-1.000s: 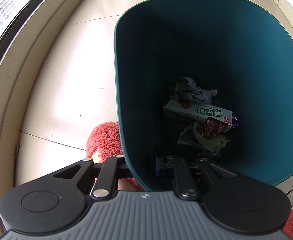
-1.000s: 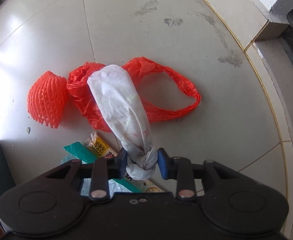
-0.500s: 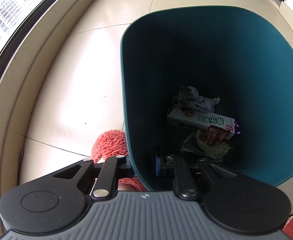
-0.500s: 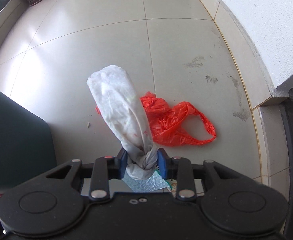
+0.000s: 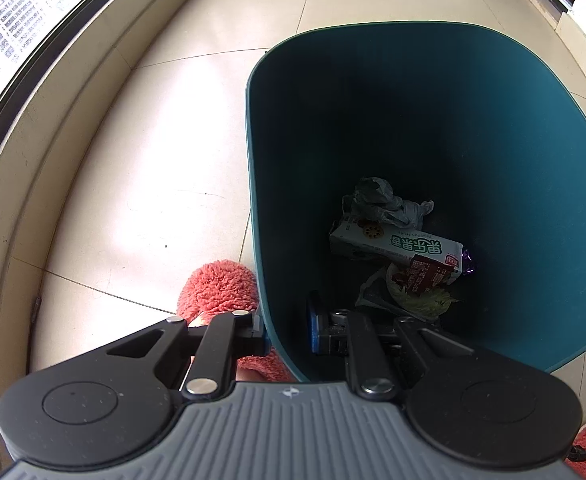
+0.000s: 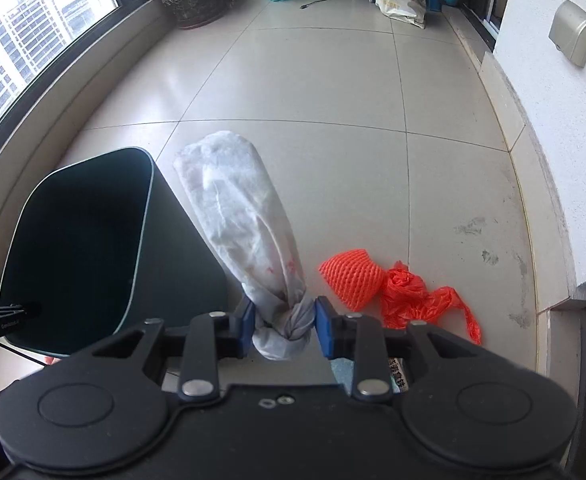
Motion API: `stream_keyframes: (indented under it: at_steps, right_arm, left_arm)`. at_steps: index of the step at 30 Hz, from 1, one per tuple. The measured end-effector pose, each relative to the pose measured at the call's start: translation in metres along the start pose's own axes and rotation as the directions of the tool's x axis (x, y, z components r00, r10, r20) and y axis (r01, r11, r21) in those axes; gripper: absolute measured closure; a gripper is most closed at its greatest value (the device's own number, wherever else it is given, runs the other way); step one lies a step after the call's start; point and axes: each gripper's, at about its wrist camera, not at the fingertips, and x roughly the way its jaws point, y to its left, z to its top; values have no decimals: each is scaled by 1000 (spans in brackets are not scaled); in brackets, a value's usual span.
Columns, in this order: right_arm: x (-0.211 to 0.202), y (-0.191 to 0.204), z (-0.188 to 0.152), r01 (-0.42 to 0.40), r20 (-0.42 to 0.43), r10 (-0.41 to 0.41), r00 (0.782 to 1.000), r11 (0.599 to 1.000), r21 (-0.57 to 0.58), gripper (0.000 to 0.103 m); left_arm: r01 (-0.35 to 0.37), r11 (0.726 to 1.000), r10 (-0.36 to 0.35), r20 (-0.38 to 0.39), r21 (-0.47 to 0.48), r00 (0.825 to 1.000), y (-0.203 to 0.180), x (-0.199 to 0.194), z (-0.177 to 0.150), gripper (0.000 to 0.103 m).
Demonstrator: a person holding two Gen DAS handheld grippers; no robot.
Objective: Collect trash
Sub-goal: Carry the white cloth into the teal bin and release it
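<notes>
left gripper [image 5: 289, 330]: clamped on the bin [image 5: 533, 184] wall
right gripper [image 6: 281, 326]: pinching the knot of a white bag [image 6: 237, 208]
floor: orange net [image 6: 351, 278], red bag [image 6: 413, 292]

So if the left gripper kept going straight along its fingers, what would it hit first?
It is clamped on the bin's near wall, so straight on the left gripper would likely slide down that wall toward the carton; depth is unclear.
</notes>
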Motion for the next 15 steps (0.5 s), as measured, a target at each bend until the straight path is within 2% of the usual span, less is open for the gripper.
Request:
stream_keyframes:
  at_steps: [8, 15]
  right_arm:
    - [-10, 77, 24, -107, 33, 111, 993, 987, -121, 73]
    - [22, 133, 34, -149, -11, 150, 989, 971, -185, 73]
  left_arm:
    - [15, 1000, -15, 2, -8, 1000, 5, -3, 1, 87]
    - [35, 999, -35, 2, -18, 999, 10, -4, 1, 87]
